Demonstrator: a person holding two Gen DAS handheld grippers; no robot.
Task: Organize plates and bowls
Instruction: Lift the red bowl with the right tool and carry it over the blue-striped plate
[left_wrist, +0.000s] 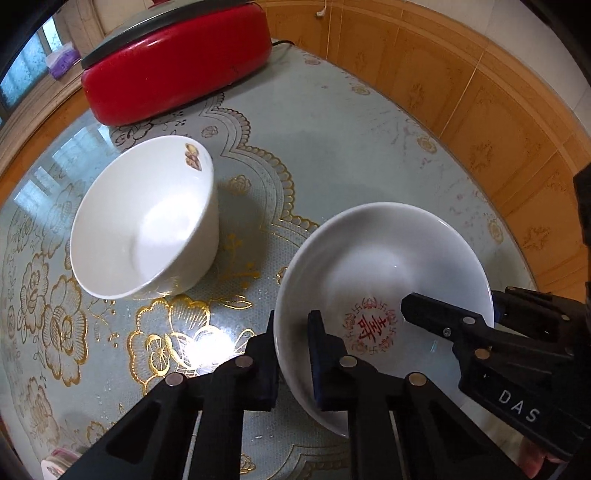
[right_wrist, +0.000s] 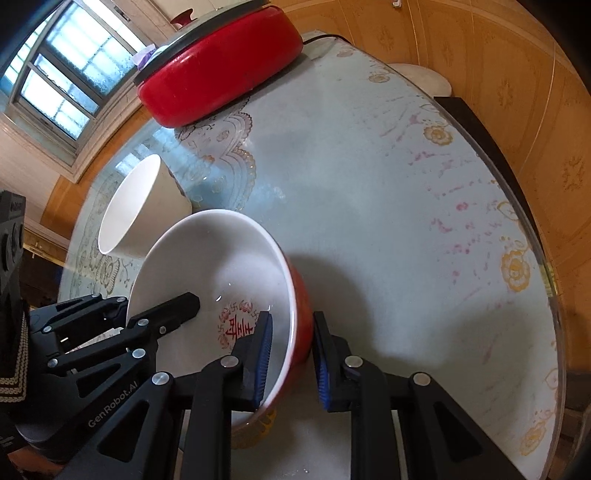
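Note:
A bowl (left_wrist: 388, 258), red outside and white inside with a red character at its bottom, sits on the glass-topped table (left_wrist: 351, 147). My left gripper (left_wrist: 293, 365) is shut on its left rim, one finger inside and one outside. My right gripper (right_wrist: 291, 362) is shut on the opposite rim of the same bowl (right_wrist: 221, 266), blue pads against the wall. A plain white bowl (left_wrist: 147, 221) with a small gold motif stands upright to the left, apart from both grippers; the right wrist view has this white bowl (right_wrist: 144, 210) behind the red one.
A red electric cooker (left_wrist: 177, 62) with a grey lid stands at the back of the table, its cord trailing right. A tissue box (left_wrist: 62, 59) lies behind it. The table's curved edge (right_wrist: 546, 258) runs along the right, with a stool (right_wrist: 421, 77) beyond it.

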